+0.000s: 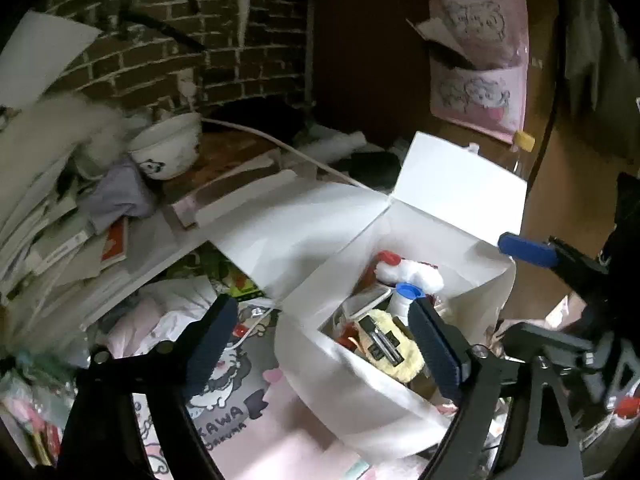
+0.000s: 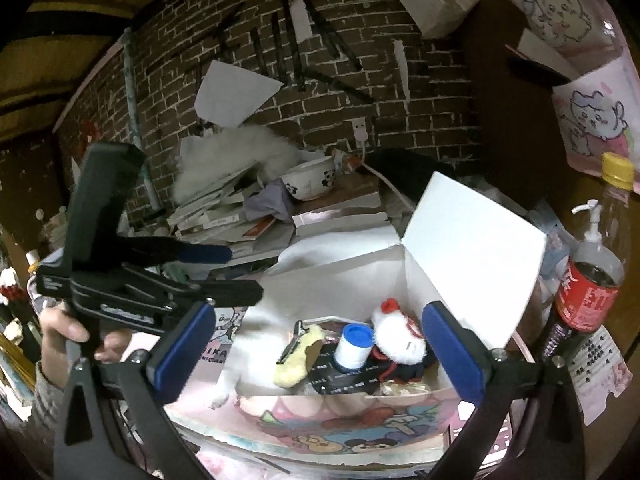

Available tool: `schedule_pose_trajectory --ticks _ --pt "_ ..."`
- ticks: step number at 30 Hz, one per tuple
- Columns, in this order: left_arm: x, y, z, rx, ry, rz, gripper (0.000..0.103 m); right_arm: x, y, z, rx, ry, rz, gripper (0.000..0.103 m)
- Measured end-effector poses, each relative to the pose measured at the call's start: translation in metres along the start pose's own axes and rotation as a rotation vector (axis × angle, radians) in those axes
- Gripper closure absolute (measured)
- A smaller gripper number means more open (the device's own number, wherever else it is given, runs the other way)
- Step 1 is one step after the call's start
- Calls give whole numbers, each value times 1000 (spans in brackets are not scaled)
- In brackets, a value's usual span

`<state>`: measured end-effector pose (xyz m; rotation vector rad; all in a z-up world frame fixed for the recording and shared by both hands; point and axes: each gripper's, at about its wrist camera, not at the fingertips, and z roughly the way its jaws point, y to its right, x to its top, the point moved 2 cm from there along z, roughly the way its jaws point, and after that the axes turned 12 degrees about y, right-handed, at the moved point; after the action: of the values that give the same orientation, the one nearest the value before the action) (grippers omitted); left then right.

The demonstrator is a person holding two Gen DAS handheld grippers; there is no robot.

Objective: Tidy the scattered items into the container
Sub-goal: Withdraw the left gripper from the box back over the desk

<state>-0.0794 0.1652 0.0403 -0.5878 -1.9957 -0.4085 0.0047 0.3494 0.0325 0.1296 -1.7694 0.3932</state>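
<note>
A white box [image 2: 472,236] with its flaps standing open sits on the cluttered tabletop [image 1: 224,168] and holds the gathered items: a yellow fuzzy pouch [image 2: 298,360] with a dark metal clip on it, a small white bottle with a blue cap [image 2: 354,346] standing upright just beside it, and a white plush toy with a red tuft [image 2: 398,338] leaning against the bottle on the far side. They rest on a dark printed sheet at the bottom of the box. The left gripper [image 1: 320,340] hangs over the near corner of the box with its fingers [image 1: 212,340] spread wide and nothing between them; one finger lies outside the box wall, the other over the pouch. The right gripper [image 2: 320,348] points into the box from the other side, its blue-padded fingers [image 2: 452,352] also spread wide and empty, framing the three items. In the right wrist view a hand [image 2: 68,332] grips the handle of the left gripper at the left edge. Behind the box, on the tabletop, lie a heap of papers and books [image 2: 224,216], a white bowl with panda prints [image 2: 310,180], a grey cloth [image 2: 272,200] and a white fluffy thing [image 2: 236,152], against a brick wall [image 2: 320,52]. A dark drink bottle with a yellow cap [image 2: 588,280] and a pump bottle [image 2: 592,220] stand to the right of the box.
</note>
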Motion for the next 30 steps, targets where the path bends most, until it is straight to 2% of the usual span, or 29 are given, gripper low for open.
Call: schedule_pose_trajectory --ticks 6,9,12,16,20,27,30 --pt "-7 -17 -24 75 30 -69 10 -2 -21 14 -81 2 -51 0" --pt "-14 -28 -32 102 19 -123 10 -3 -29 19 -116 4 -27 0" --pt "-22 -39 -40 157 7 -151 10 -6 -37 30 -175 -79 -29 0" --pt "-33 -49 -53 275 -7 -152 10 -10 -47 35 -121 -106 -4 0" --pt "-43 -59 -67 385 -17 -161 10 -13 -47 37 -159 -93 81 0" --pt "-58 -76 -90 410 -16 -256 10 -11 -75 40 -65 -129 20 0" --pt "-63 -83 -101 432 -12 -295 10 -8 -89 40 -59 -128 -27 0"
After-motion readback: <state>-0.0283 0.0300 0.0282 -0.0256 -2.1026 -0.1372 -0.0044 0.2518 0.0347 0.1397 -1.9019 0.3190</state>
